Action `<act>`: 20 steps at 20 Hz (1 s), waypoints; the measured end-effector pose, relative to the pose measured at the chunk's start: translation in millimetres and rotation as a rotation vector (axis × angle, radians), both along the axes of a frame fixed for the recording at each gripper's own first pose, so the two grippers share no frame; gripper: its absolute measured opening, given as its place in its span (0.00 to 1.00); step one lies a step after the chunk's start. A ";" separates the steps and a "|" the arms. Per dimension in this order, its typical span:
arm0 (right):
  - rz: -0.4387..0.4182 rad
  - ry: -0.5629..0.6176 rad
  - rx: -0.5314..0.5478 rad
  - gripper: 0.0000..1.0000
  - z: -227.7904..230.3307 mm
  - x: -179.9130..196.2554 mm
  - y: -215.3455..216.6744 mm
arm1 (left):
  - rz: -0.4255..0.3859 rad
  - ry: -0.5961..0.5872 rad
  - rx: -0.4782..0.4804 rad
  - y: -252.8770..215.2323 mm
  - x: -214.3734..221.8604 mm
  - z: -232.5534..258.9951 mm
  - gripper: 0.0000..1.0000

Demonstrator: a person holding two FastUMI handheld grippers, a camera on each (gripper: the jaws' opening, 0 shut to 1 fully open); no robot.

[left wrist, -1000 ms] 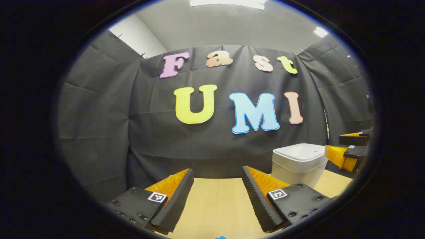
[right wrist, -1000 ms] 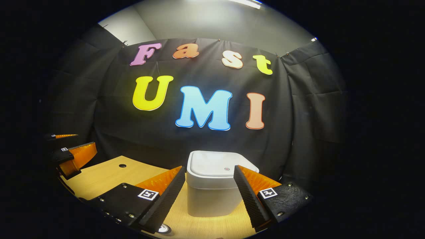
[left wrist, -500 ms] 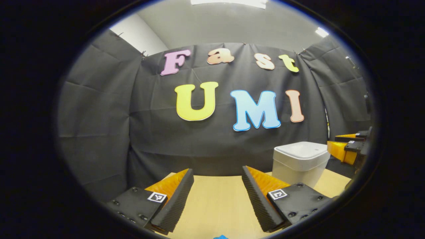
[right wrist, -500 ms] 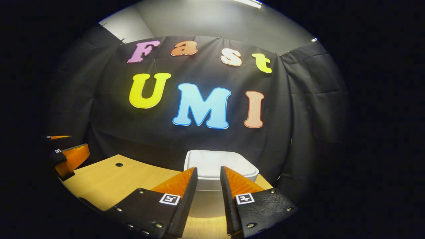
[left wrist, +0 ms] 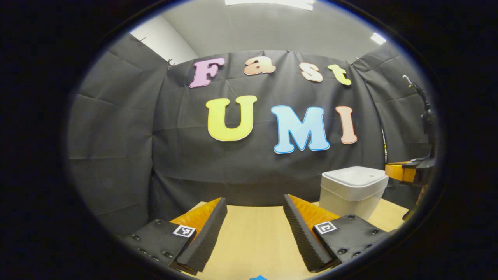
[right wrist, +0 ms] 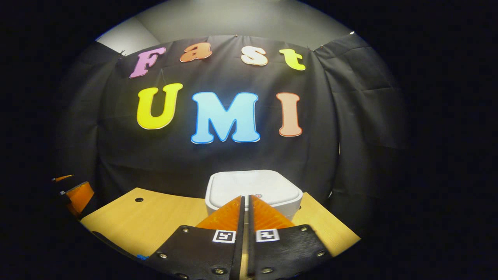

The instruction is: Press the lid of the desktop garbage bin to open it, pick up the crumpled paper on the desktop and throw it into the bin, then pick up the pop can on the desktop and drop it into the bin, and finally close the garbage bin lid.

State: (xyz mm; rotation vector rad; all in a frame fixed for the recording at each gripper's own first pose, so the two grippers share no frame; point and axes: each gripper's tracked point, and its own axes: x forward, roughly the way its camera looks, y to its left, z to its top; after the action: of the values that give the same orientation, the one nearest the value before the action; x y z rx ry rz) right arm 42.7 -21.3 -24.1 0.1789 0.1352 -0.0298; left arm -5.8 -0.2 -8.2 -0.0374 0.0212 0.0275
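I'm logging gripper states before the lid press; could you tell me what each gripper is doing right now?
Left gripper: open, holding nothing, above the desktop.
Right gripper: closed with nothing between its fingers, tips at the bin lid.

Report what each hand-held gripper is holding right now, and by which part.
Nothing is held. The right hand-held gripper has its fingers closed together with nothing between them, poised over the bin lid. The left hand-held gripper is open above the bare desktop.
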 end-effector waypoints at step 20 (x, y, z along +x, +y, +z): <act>0.064 0.120 0.048 0.00 -29.7 69.8 -20.5 | -0.012 -0.003 0.031 -12.7 2.9 4.0 1.00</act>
State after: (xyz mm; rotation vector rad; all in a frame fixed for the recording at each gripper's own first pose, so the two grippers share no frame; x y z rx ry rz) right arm 112.5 -41.8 -53.8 0.2212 0.2610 0.0271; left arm -2.9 -13.0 -4.2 -0.0061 0.0177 0.0158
